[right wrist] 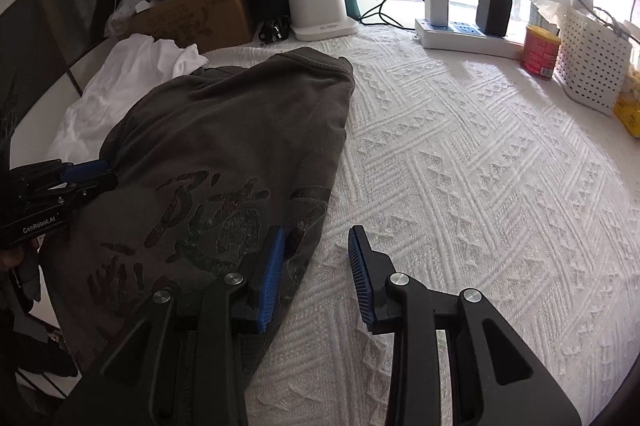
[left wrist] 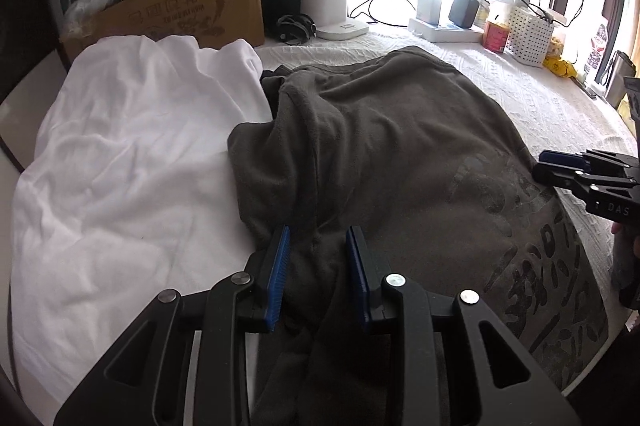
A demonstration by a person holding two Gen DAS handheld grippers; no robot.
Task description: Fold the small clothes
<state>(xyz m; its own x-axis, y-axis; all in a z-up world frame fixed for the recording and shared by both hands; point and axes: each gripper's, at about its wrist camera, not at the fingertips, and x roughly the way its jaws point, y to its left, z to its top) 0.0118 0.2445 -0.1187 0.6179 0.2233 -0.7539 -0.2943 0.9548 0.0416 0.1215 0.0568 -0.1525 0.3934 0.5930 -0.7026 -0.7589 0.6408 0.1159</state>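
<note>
Grey shirt (left wrist: pixel 400 154) flat on bedspread (right wrist: pixel 460 166), white shirt (left wrist: pixel 132 154) at its 9 o'clock. Left gripper (left wrist: pixel 316 274) open over shirt's edge; right gripper (right wrist: pixel 316 274) open, nothing held.

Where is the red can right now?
In the right wrist view the red can stands far right on the white bedspread, between the power strip and the white perforated basket.
</note>
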